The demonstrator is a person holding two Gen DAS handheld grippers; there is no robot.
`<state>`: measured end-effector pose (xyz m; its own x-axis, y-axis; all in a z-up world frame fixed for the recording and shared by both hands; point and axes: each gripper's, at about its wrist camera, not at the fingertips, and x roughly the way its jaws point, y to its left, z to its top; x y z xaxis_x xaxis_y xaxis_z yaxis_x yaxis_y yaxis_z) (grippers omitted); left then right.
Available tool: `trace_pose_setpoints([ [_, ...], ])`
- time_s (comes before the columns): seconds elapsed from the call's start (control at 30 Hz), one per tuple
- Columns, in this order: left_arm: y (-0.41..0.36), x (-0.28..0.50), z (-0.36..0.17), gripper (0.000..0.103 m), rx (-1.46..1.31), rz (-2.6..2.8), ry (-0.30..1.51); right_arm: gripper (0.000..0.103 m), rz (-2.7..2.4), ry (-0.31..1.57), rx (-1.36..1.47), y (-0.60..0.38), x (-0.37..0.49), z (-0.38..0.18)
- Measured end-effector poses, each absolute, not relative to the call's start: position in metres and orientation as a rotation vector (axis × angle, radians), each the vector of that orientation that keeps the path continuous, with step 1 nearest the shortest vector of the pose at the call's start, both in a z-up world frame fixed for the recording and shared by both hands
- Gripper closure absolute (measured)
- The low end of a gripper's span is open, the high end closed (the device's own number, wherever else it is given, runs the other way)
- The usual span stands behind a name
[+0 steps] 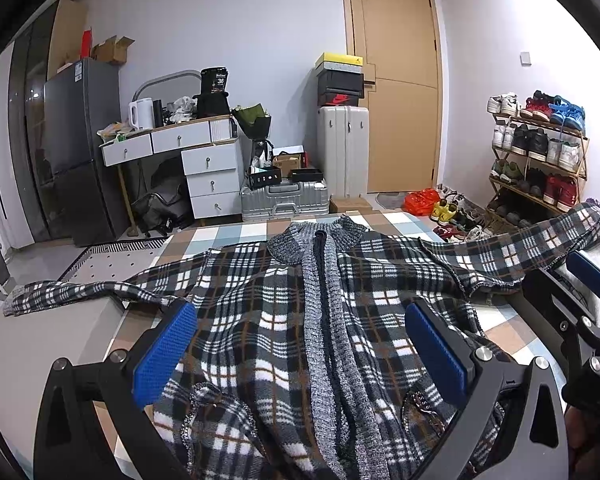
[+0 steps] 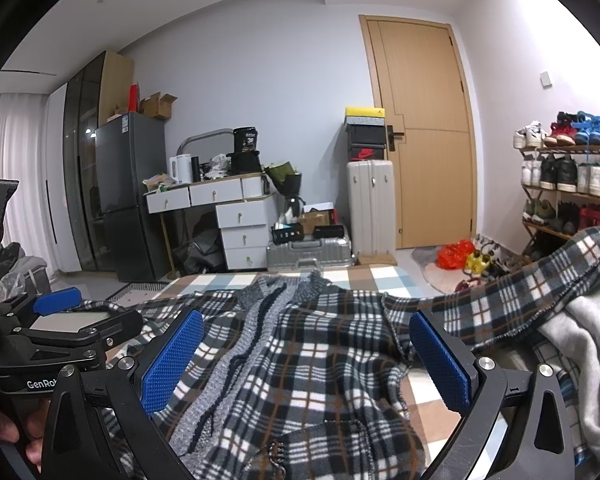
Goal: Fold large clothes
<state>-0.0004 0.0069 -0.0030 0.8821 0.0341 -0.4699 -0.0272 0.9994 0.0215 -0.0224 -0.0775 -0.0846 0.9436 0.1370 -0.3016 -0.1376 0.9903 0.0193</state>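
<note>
A large plaid cardigan (image 1: 260, 304) with a grey knit collar and placket lies face up on a checked bed cover (image 1: 236, 236). Its left sleeve (image 1: 80, 296) stretches out past the bed's left edge; its right sleeve (image 1: 540, 240) drapes up over a white garment. My left gripper (image 1: 300, 336) is open above the cardigan's lower front, holding nothing. My right gripper (image 2: 306, 344) is open above the cardigan's (image 2: 308, 344) right half, holding nothing. Each gripper shows in the other's view, the right one (image 1: 588, 276) and the left one (image 2: 56, 300).
A white-grey garment (image 2: 592, 332) lies at the right of the bed. Beyond the bed stand a fridge (image 1: 80, 148), a white drawer desk (image 1: 204, 160), suitcases (image 1: 342, 148), a wooden door (image 1: 396, 80) and a shoe rack (image 1: 540, 148). Floor lies left of the bed.
</note>
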Motion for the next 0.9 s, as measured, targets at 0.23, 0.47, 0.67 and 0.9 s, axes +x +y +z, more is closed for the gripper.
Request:
trace_pose_setpoints([
  [0.23, 0.0071, -0.0008, -0.0037, 0.001, 0.02, 0.031, 0.488, 0.0, 0.143, 0.317, 0.01, -0.0787, -0.0217, -0.086],
  [0.47, 0.0068, -0.001, -0.0045, 0.001, 0.02, 0.03, 0.49, 0.0, 0.141, 0.321, 0.017, -0.0801, -0.0199, -0.0849],
  [0.67, 0.0061, -0.0012, -0.0052, 0.001, 0.02, 0.033, 0.489, 0.0, 0.144, 0.322, 0.012, -0.0789, -0.02, -0.0851],
  [0.9, 0.0064, -0.001, -0.0059, 0.001, 0.02, 0.029, 0.494, 0.0, 0.143, 0.322, 0.007, -0.0777, -0.0206, -0.0853],
])
